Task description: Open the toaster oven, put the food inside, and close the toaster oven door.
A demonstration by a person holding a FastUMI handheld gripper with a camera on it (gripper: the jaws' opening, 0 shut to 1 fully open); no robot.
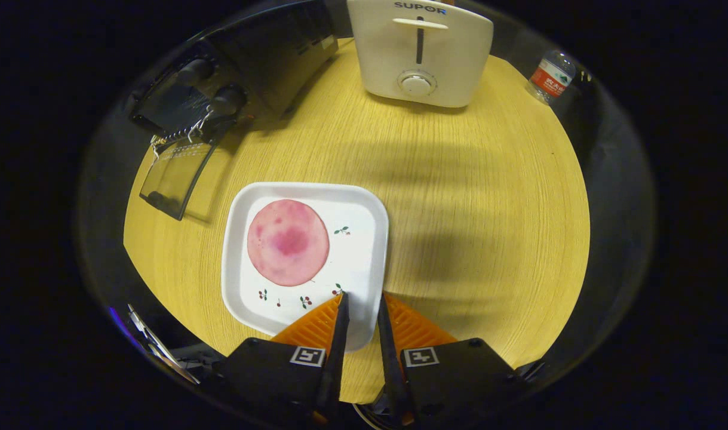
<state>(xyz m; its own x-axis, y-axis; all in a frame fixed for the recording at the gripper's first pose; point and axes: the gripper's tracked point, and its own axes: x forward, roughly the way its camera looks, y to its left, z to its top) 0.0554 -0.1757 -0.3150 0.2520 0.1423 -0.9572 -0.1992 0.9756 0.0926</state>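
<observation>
A round pink slice of food [288, 242] lies on a white square plate [364, 239] in the middle of the yellow table. The black toaster oven [244, 71] stands at the far left, and its glass door [175, 173] hangs open, folded down onto the table. My gripper [362, 297] is at the plate's near right corner. The left orange finger [319, 325] is over the plate's inside and the right finger [408, 328] is along its outer edge. The jaws are close together with the plate's rim pinched between them. The plate rests flat on the table.
A white pop-up toaster [420, 54] stands at the back of the round table [489, 197], right of the oven. A water bottle [552, 74] stands off the table's far right. The table's edge curves close behind the fingers.
</observation>
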